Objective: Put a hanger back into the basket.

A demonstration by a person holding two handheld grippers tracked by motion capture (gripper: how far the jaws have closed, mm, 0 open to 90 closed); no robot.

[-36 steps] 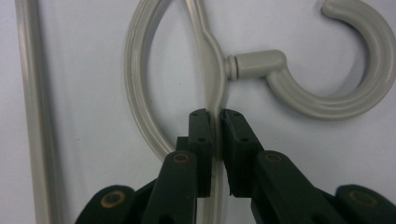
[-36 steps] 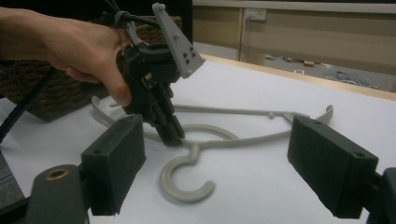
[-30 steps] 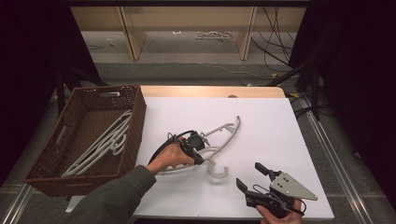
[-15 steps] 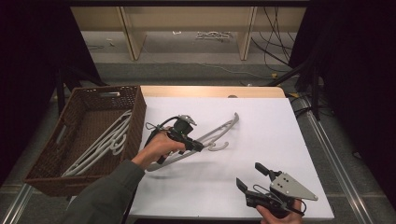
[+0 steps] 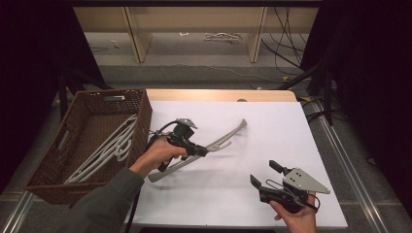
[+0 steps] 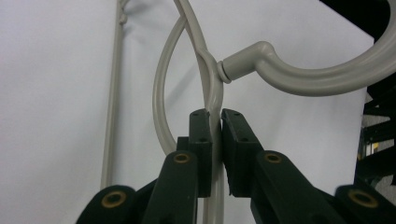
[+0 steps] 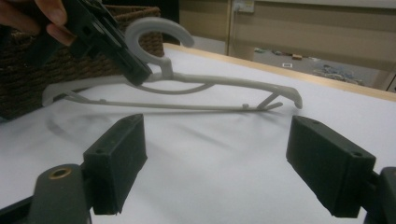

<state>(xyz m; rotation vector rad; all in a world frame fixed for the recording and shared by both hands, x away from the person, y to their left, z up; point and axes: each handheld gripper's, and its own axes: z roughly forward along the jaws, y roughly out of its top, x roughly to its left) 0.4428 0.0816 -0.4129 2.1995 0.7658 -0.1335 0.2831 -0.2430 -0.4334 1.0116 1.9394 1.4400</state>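
Note:
A grey plastic hanger hangs tilted above the white table, one end low near the front and the other raised toward the back. My left gripper is shut on it at the neck just below the hook; the jaws pinch the grey bar. In the right gripper view the hanger floats over the tabletop with the left gripper clamped beside its hook. My right gripper rests near the front right of the table, open, with nothing between its jaws.
A brown woven basket stands at the table's left edge and holds several white hangers. The white tabletop ends at a wooden strip at the back. Shelving and cables lie beyond.
My left gripper has carried the grey hanger off the table and leftward toward the basket. The right gripper has stayed put.

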